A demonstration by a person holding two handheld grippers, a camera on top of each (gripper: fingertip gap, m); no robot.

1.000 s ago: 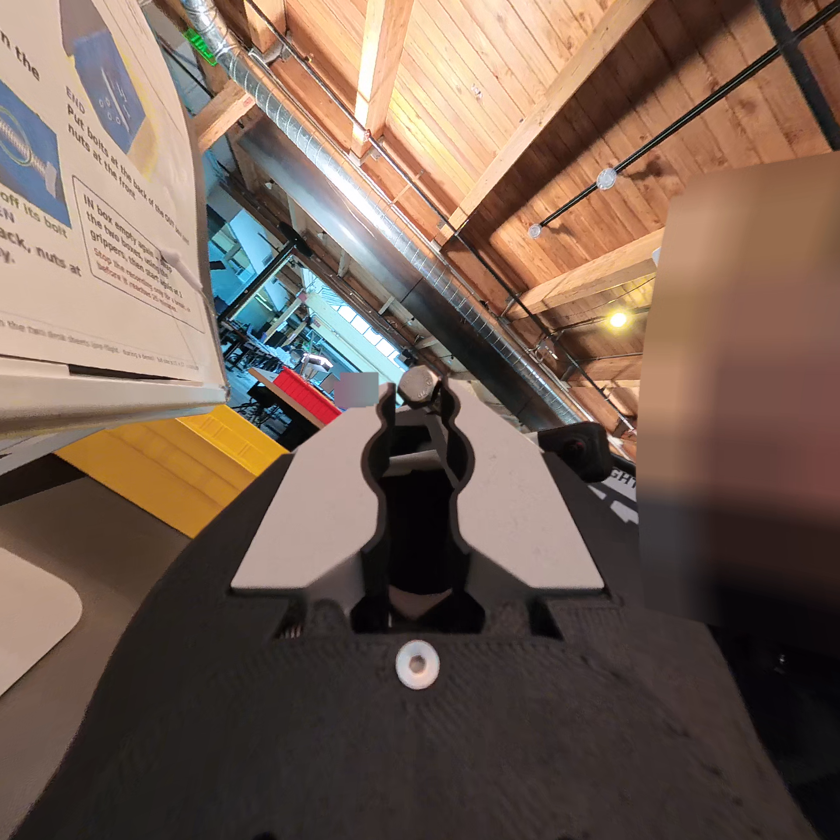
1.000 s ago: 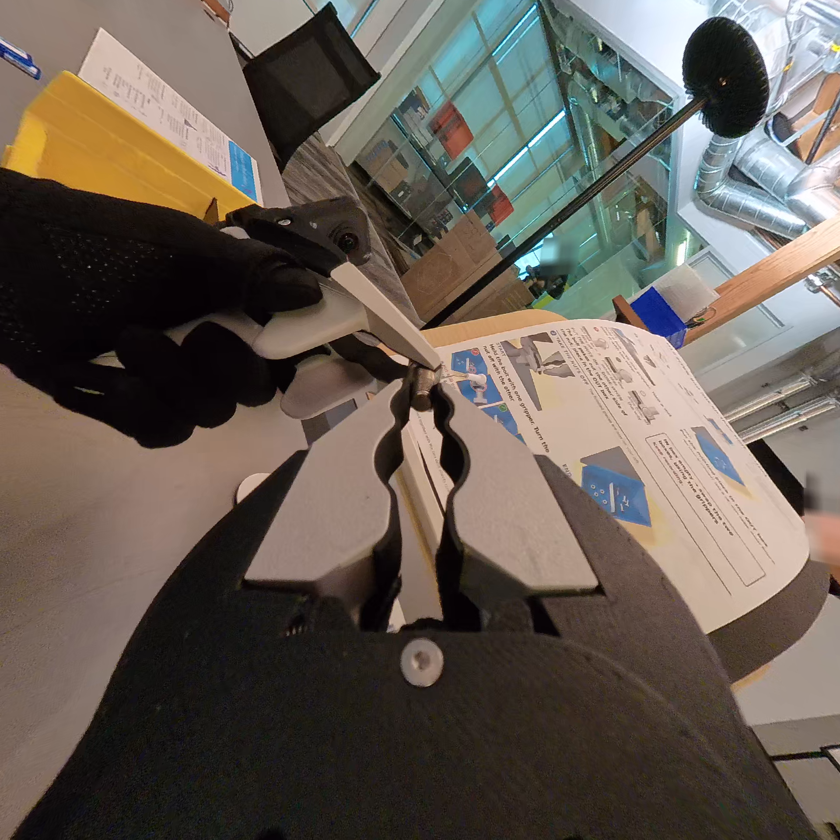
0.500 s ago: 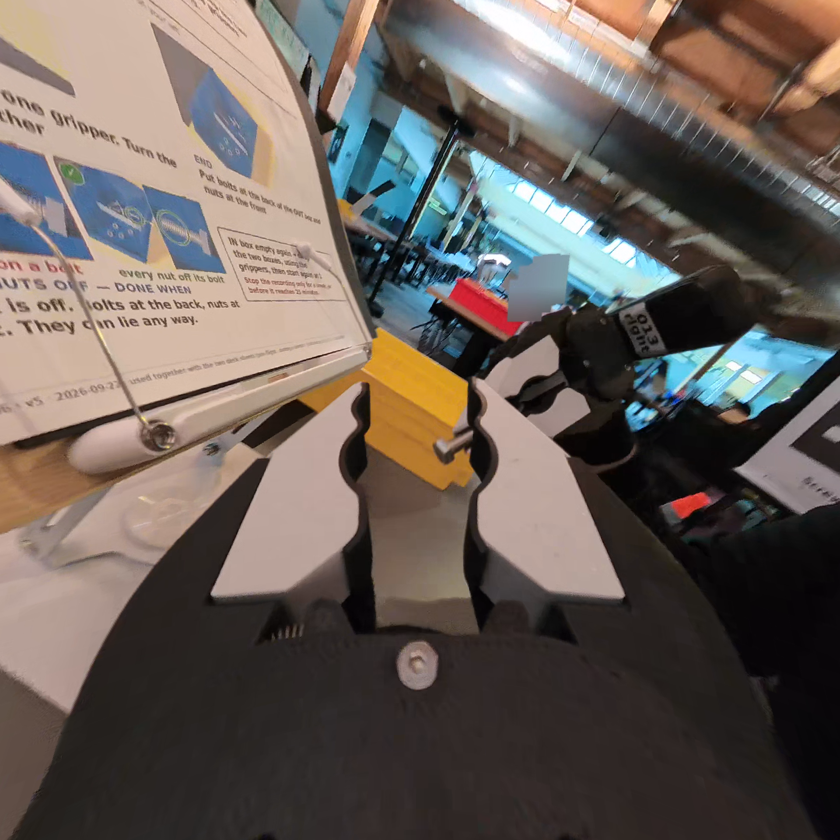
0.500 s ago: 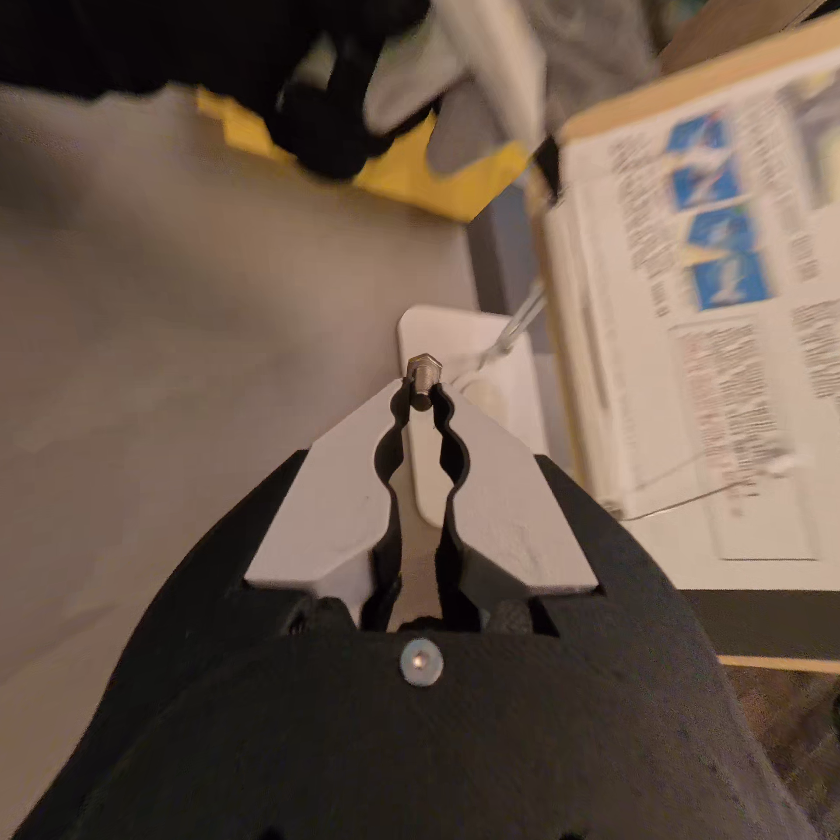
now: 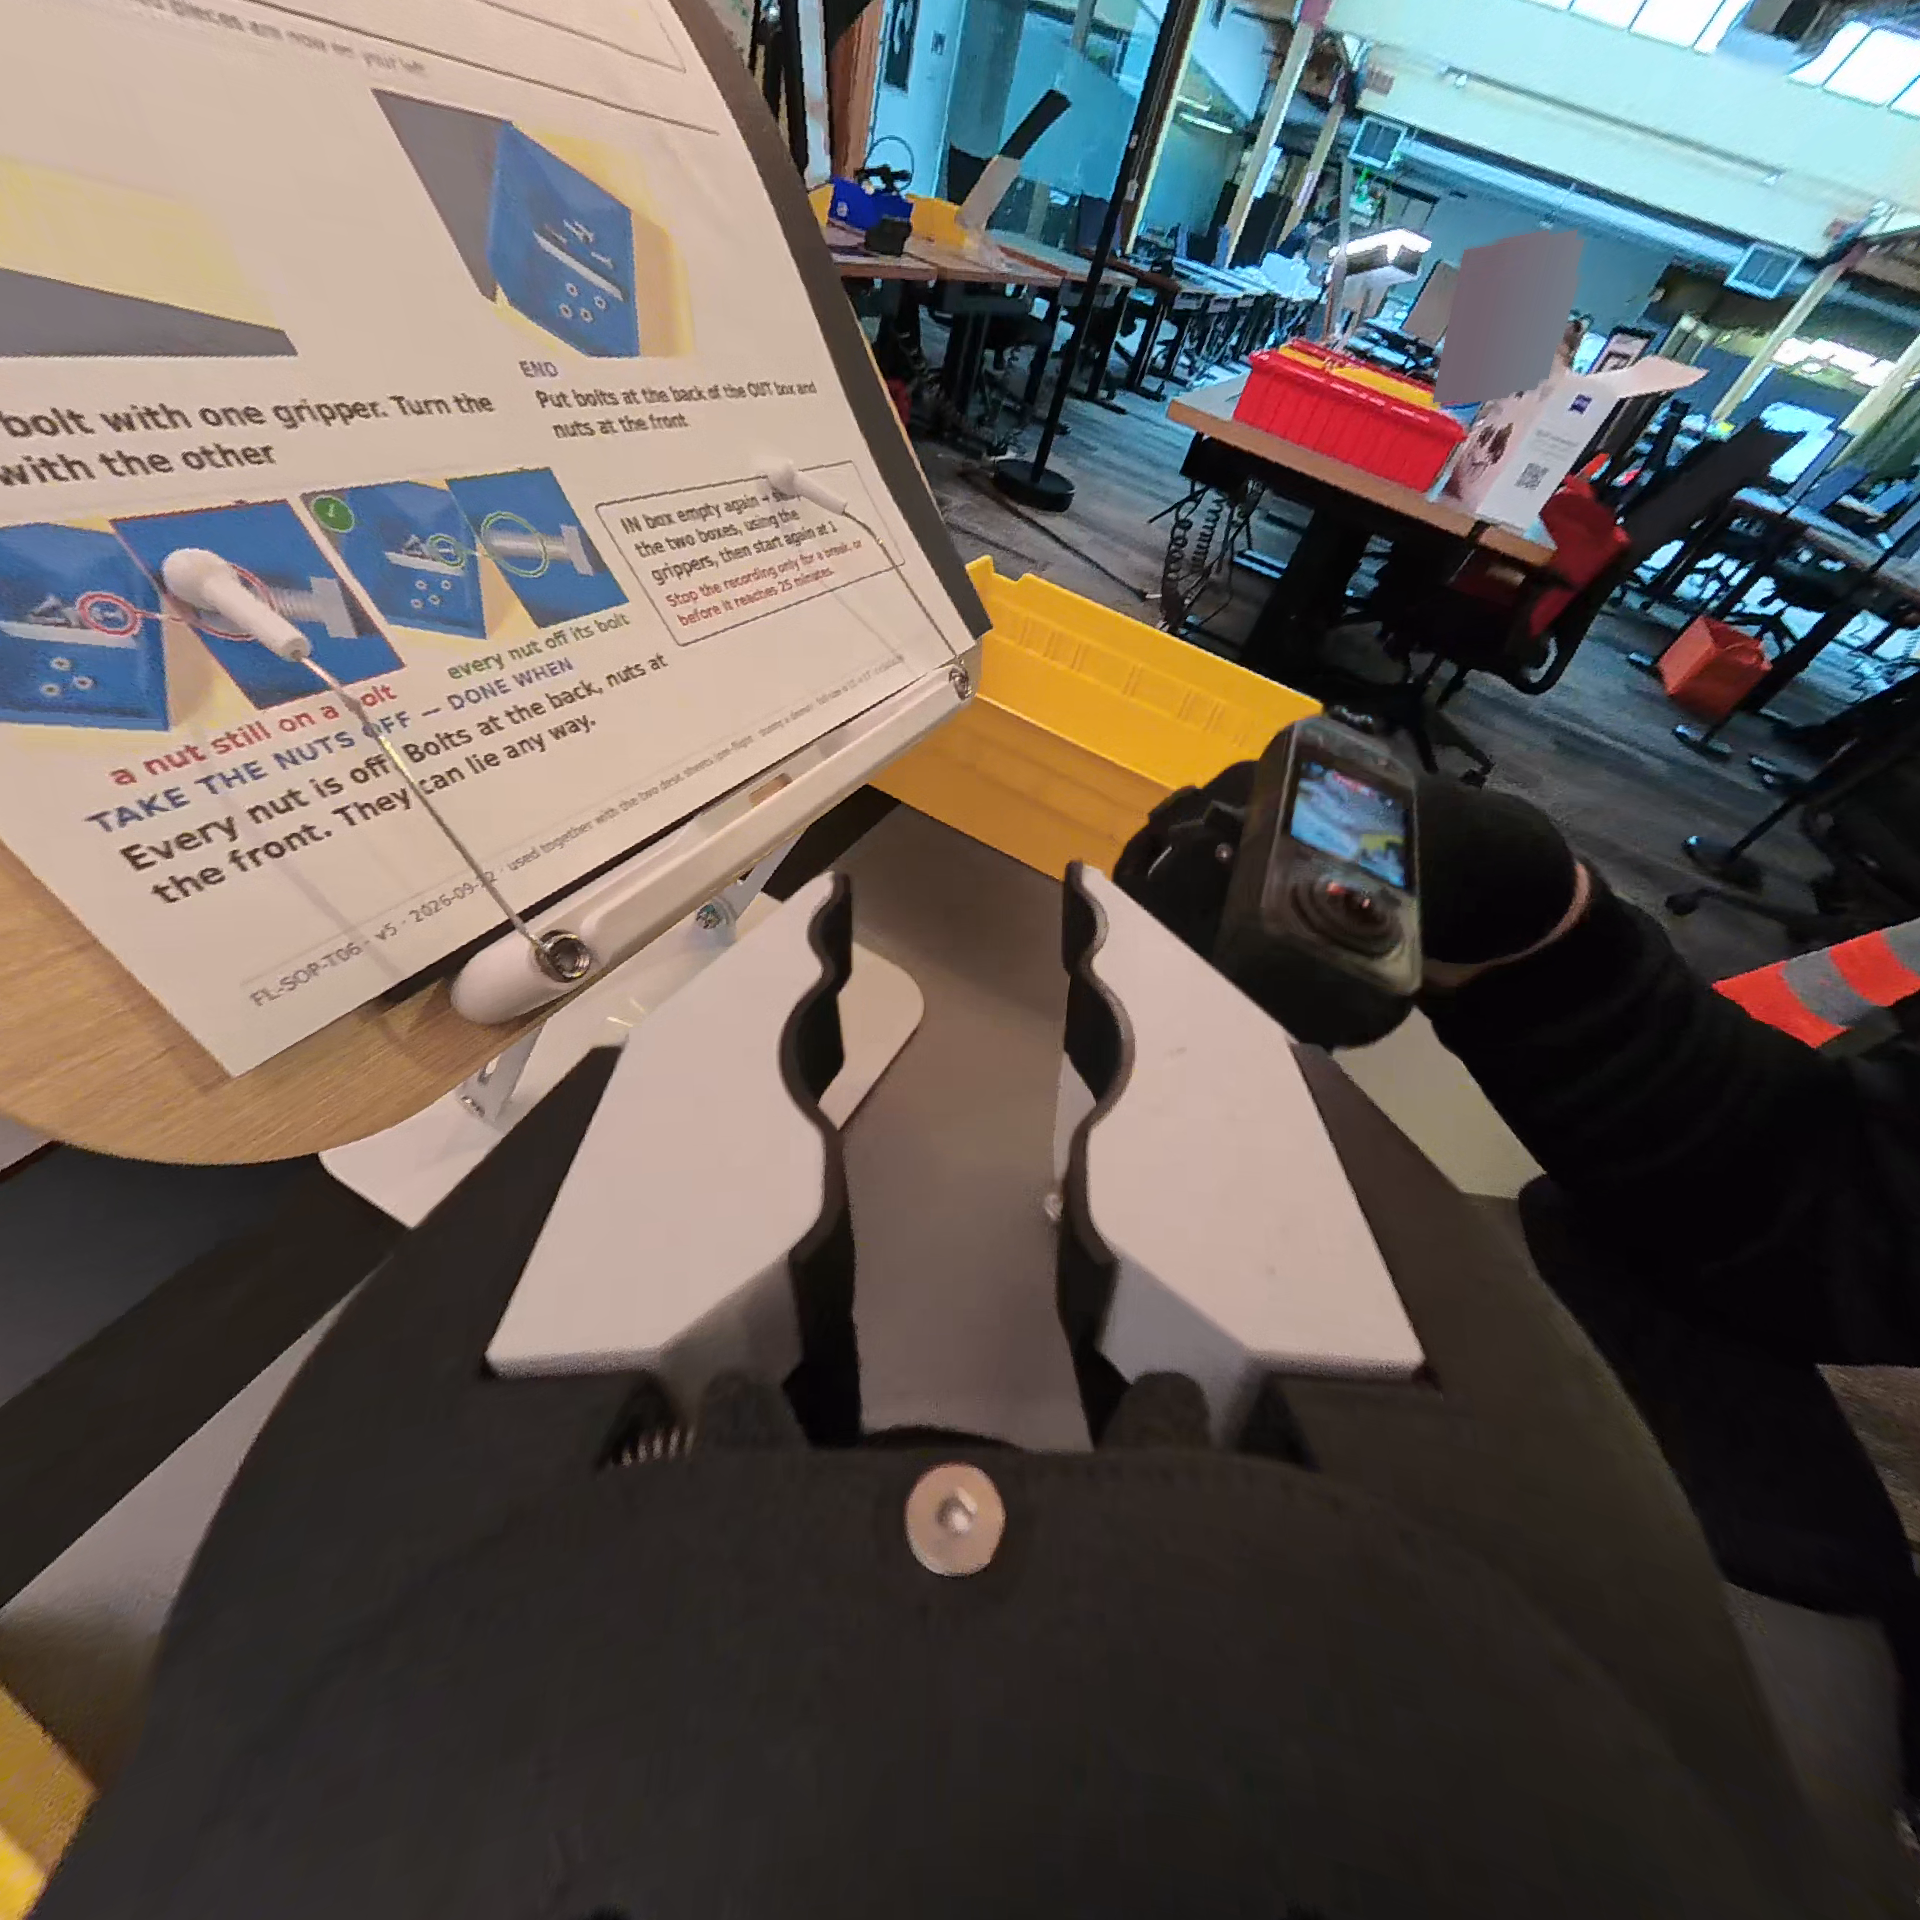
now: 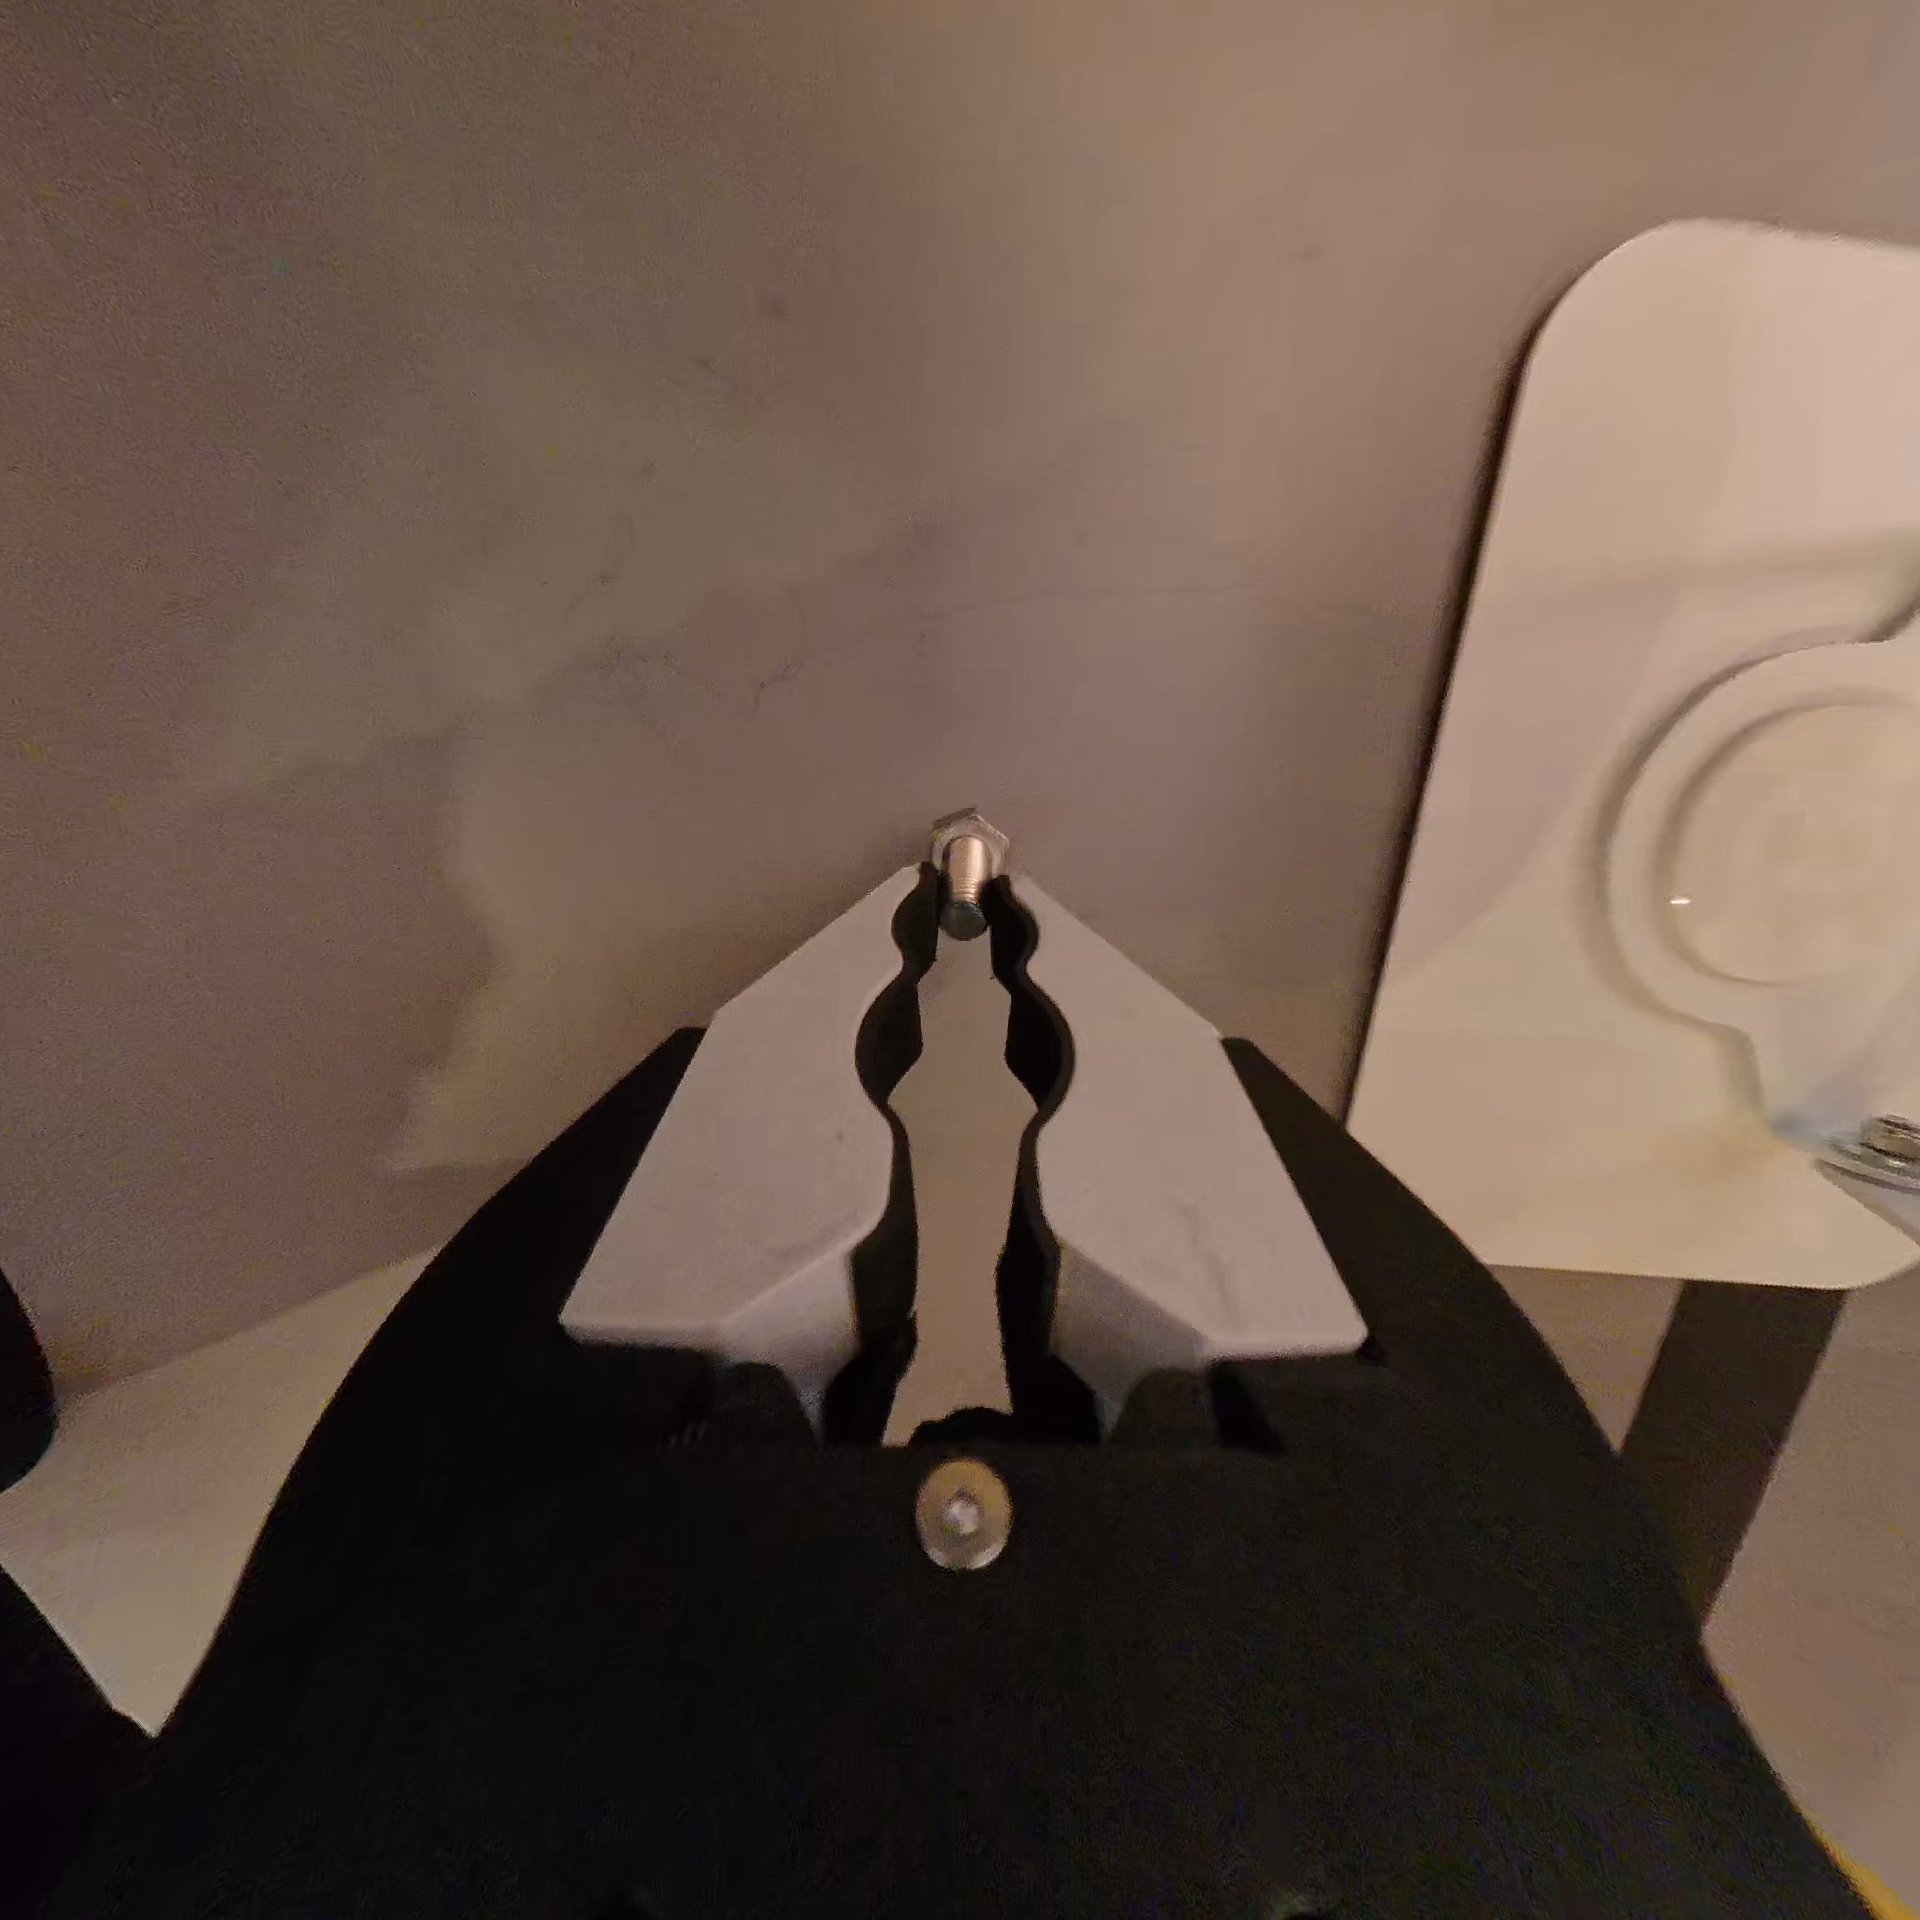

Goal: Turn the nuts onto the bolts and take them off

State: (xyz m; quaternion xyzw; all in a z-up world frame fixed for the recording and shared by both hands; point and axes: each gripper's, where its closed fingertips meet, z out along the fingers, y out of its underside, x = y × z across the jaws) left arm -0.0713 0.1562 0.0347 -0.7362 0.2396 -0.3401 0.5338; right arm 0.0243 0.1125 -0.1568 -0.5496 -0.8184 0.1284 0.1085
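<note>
In the right wrist view my right gripper [image 6: 962,881] is shut on a small silver bolt [image 6: 966,847]. It grips the threaded shank at the fingertips, with the hex head pointing away, close above the grey table [image 6: 623,468]. No nut shows on the bolt. In the left wrist view my left gripper [image 5: 951,883] is open and empty, held level over the table. To its right a black-gloved hand [image 5: 1538,997] holds the right gripper, whose camera body [image 5: 1335,862] faces me. Its fingers are hidden there.
An instruction sheet on a tilted wooden board [image 5: 416,520] stands at the left on a white stand base [image 6: 1662,727]. A yellow bin [image 5: 1091,707] sits behind it. Desks, chairs and a red bin [image 5: 1340,416] fill the room beyond. Spacing between my two grippers at the tips: around 20 cm.
My left gripper opened, let go of the bolt's head and swung down from facing the ceiling to level. My right gripper tipped down toward the table with the bolt still in it.
</note>
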